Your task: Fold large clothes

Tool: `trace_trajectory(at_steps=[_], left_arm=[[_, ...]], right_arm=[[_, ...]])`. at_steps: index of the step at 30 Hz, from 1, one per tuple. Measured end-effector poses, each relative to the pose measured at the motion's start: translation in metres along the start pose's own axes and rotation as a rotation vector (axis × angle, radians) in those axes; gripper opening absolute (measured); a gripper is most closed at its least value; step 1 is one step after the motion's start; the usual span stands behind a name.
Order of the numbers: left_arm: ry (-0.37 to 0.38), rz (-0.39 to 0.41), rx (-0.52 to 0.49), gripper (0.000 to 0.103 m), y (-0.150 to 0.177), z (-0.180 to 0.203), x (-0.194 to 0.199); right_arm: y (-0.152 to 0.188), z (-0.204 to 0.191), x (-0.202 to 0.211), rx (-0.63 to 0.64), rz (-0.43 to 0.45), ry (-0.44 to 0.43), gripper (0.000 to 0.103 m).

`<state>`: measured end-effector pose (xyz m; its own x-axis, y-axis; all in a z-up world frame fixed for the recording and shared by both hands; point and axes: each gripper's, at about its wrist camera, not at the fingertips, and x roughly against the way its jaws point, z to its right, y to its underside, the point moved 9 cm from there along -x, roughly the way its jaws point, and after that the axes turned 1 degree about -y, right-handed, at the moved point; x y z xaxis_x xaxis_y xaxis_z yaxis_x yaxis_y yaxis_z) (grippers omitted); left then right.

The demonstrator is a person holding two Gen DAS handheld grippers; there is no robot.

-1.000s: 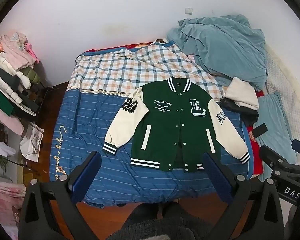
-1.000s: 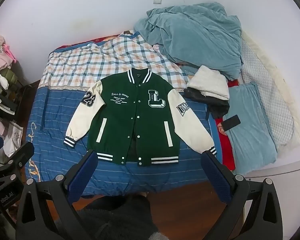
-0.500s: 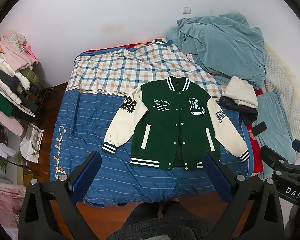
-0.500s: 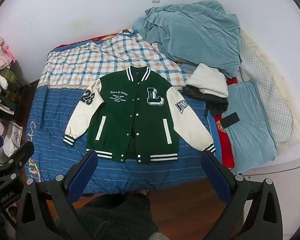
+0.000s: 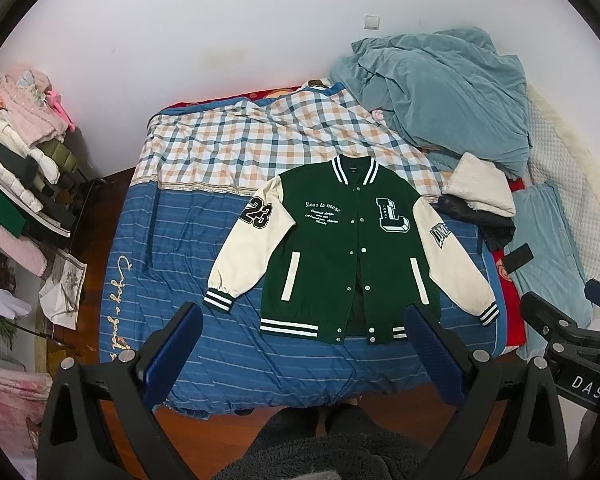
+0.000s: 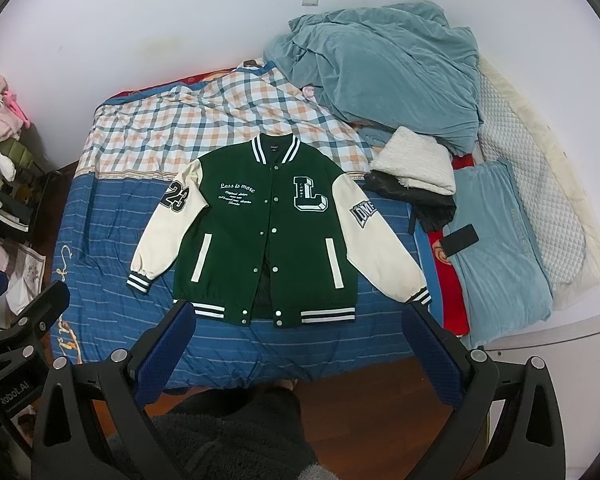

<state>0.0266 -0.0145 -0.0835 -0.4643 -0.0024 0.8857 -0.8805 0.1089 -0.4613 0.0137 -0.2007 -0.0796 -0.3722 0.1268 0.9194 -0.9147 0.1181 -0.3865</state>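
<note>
A green varsity jacket [image 5: 352, 256] with cream sleeves lies flat, front up and snapped shut, on the blue striped bedcover [image 5: 172, 272]; its sleeves spread out to both sides. The same jacket [image 6: 268, 232] fills the middle of the right wrist view. My left gripper [image 5: 304, 344] hovers high above the bed's near edge, open, with nothing between its blue pads. My right gripper [image 6: 298, 340] hangs at the same height, also open and empty, just in front of the jacket's striped hem.
A crumpled teal blanket [image 5: 440, 96] is piled at the bed's far right. A folded white cloth [image 5: 480, 186] on dark clothing and a black phone [image 5: 520, 258] lie right of the jacket. Stacked clothes [image 5: 16, 176] stand on the left. Wooden floor [image 6: 372, 396] lies below.
Both views have shifted slightly, so the jacket sits a little higher in frame. The jacket itself has not moved and both grippers stay open.
</note>
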Motion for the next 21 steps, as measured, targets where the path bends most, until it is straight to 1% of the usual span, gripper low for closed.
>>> trace_trajectory(at_steps=[12,13,15,21], left_arm=[[0.001,-0.001,0.001,0.103,-0.004,0.002,0.001],[0.000,0.000,0.000,0.103,-0.005,0.003,0.001],[0.000,-0.004,-0.005,0.103,-0.017,0.005,0.000],[0.000,-0.001,-0.004,0.103,-0.017,0.005,0.001]], right_arm=[[0.004,0.005,0.001,-0.001,0.001,0.000,0.103],[0.004,0.005,0.001,-0.002,0.001,-0.001,0.103],[0.003,0.004,0.001,-0.002,0.000,-0.002,0.103],[0.002,0.004,0.001,-0.002,0.001,-0.001,0.103]])
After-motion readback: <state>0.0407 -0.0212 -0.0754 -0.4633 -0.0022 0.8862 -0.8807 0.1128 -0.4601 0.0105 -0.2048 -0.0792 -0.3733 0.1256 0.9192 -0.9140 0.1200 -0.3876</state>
